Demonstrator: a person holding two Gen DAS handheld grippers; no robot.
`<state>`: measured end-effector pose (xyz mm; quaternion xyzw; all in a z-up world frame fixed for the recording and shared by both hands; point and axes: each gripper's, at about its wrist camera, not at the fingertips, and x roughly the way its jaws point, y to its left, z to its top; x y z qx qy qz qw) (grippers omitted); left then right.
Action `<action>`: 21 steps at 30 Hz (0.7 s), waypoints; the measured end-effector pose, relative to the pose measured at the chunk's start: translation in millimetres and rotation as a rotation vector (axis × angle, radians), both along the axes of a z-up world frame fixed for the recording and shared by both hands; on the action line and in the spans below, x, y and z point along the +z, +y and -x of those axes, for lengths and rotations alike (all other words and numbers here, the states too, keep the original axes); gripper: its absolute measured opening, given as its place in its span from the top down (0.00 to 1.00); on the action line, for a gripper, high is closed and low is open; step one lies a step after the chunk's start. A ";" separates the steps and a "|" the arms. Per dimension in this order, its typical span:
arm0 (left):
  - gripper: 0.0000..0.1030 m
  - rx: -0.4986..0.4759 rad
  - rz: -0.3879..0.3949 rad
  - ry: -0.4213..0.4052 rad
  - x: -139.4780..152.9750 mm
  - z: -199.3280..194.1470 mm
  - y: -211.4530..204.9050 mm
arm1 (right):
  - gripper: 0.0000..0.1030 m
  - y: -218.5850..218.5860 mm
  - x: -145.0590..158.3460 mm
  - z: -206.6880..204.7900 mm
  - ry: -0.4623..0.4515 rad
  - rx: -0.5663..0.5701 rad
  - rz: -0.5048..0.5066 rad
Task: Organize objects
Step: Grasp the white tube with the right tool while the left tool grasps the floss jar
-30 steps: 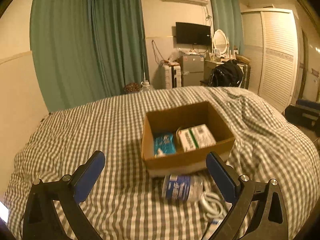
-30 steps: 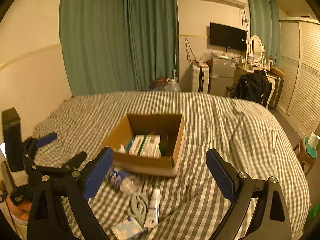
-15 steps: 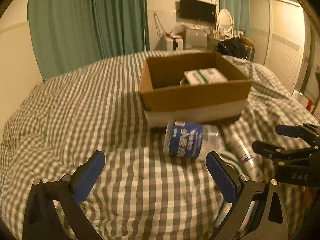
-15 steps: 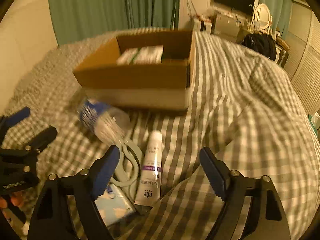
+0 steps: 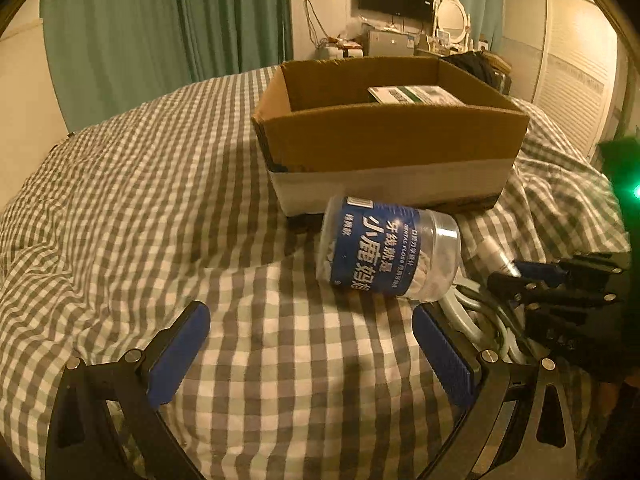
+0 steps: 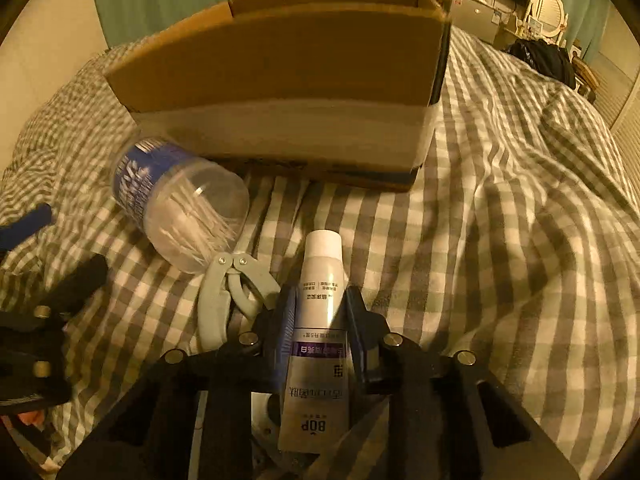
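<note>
One white tube (image 6: 320,320) clamped lengthwise in right tool (image 6: 320,304), cap toward box (image 6: 280,64); left tool (image 5: 312,336) apart.

Checked bed (image 5: 168,184) carries cardboard box (image 5: 384,148), jar (image 5: 388,252), tube (image 6: 322,280), clamp (image 6: 224,292).

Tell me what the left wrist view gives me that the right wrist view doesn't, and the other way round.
Left wrist only: the inside of the cardboard box, with a white-and-green carton in it, and the left gripper open, holding nothing, just short of the floss-pick jar.

Right wrist only: the right gripper shut on the BOP toothpaste tube, cap pointing toward the box, and the jar's clear end with picks inside.

Both: the box, the jar lying on its side in front of it, the grey hand-grip exerciser, and the checked bedspread.
</note>
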<state>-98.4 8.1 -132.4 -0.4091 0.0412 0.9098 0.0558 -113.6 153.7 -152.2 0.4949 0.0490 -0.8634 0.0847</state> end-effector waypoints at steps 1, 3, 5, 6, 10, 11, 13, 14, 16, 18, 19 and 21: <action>0.00 -0.008 0.003 -0.002 -0.8 1.0 3.9 | 0.76 1.6 4.4 -1.4 0.010 0.003 0.014; 0.00 -0.017 0.005 0.001 -1.0 2.4 9.7 | 0.76 3.7 15.1 -3.7 0.042 0.008 0.025; 0.00 -0.035 0.005 0.003 -0.8 5.3 17.2 | 0.76 5.4 25.2 -4.9 0.078 0.012 0.010; 0.00 -0.045 0.003 0.004 -0.8 7.0 21.4 | 0.76 7.4 30.3 -5.3 0.094 0.013 0.005; 0.00 -0.075 0.000 0.006 -3.4 18.8 37.7 | 0.76 16.0 33.7 -5.5 0.101 0.005 0.030; 0.00 -0.078 0.000 0.005 -4.6 20.6 39.5 | 0.76 18.4 31.9 -4.9 0.095 0.002 0.036; 0.00 -0.086 -0.003 0.002 -7.8 28.4 44.5 | 0.76 18.1 29.6 -4.4 0.086 -0.002 0.045; 0.00 -0.067 -0.001 0.007 -9.4 31.3 45.2 | 0.76 16.4 29.6 -5.0 0.084 -0.004 0.048; 0.00 -0.064 0.010 0.002 -13.9 39.4 47.5 | 0.76 18.7 26.4 -5.3 0.077 -0.004 0.059; 0.00 -0.063 0.017 0.002 -17.6 45.7 48.7 | 0.76 19.4 25.3 -3.8 0.073 -0.005 0.066; 0.00 -0.064 0.022 0.002 -19.6 49.4 49.2 | 0.76 19.8 24.7 -3.0 0.070 -0.006 0.069; 0.00 -0.068 0.024 0.001 -22.6 54.8 49.7 | 0.76 20.1 23.9 -0.9 0.065 -0.006 0.072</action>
